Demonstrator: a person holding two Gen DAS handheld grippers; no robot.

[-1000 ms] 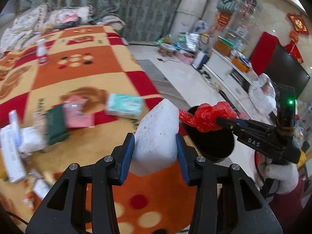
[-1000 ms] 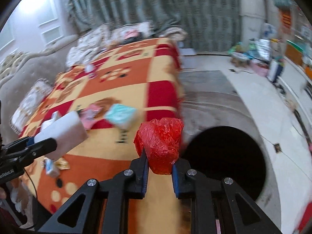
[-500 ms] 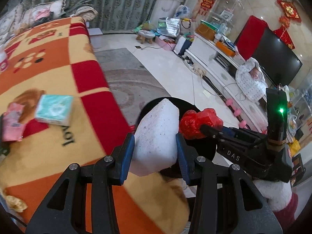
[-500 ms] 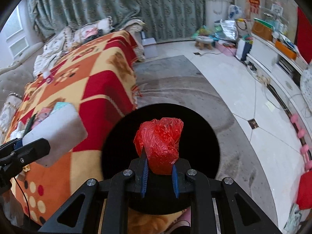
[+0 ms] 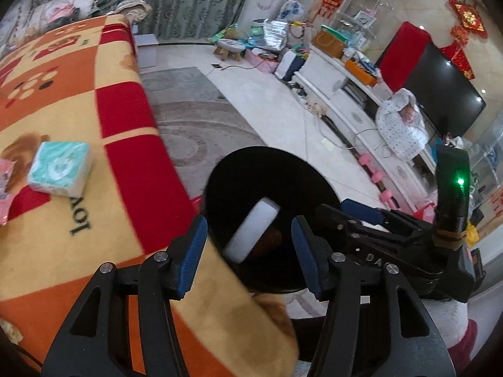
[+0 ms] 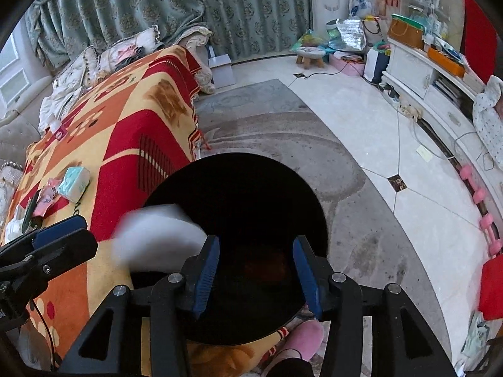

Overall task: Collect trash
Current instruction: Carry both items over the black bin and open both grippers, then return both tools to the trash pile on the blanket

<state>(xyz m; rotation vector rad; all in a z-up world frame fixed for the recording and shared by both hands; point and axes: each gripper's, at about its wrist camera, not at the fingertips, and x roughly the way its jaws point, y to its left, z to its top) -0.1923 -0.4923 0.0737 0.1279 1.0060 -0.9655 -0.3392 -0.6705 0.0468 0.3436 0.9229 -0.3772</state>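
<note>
A round black trash bin [image 5: 251,172] [image 6: 239,188] stands on the floor beside the blanket-covered table. My left gripper [image 5: 250,248] is open above the bin's mouth. A white foam block [image 5: 253,229] falls free below it into the bin, and shows blurred in the right wrist view [image 6: 154,235]. My right gripper [image 6: 256,273] is open and empty over the bin. A dim reddish shape [image 5: 267,242] lies in the bin's dark bottom. The right gripper also shows at the right of the left wrist view [image 5: 361,220].
A teal tissue pack [image 5: 59,168] [image 6: 74,182] and pink wrappers [image 6: 47,196] lie on the red, orange and yellow blanket [image 5: 125,163]. A grey rug [image 6: 283,132] and tiled floor lie beyond the bin. A pink slipper [image 6: 298,339] is below the bin.
Both grippers have opened over the bin. The left one let go of the white foam block, which is dropping in. The red plastic bag has left the right gripper.
</note>
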